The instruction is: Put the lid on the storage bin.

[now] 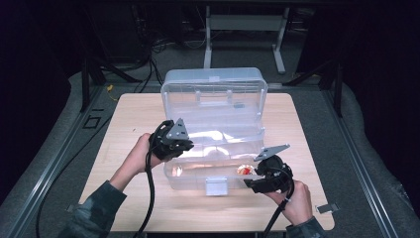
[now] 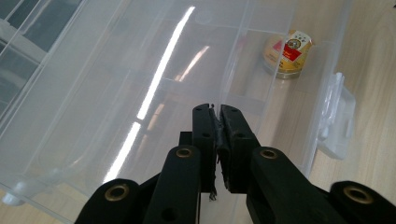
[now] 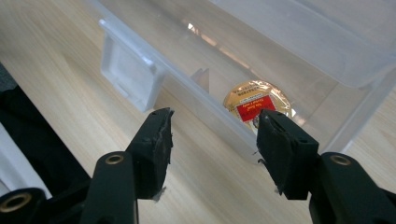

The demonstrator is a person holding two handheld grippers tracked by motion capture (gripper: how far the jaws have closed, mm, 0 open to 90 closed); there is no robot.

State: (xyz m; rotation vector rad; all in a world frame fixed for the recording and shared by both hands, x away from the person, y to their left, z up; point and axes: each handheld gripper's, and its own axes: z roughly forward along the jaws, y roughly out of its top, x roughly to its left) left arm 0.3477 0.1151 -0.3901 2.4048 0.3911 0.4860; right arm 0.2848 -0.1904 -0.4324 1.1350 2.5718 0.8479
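High view: your left gripper (image 1: 184,144) sat at the clear box (image 1: 214,106). Left gripper view: jaws pressed together on the box wall, tin (image 2: 286,53) beyond. Right gripper view: your right gripper (image 3: 212,140) spread, empty, tin just ahead inside.

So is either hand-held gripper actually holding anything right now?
The left hand-held gripper is shut on the clear plastic box, pinching its thin inner wall. The right hand-held gripper is open, holding nothing.
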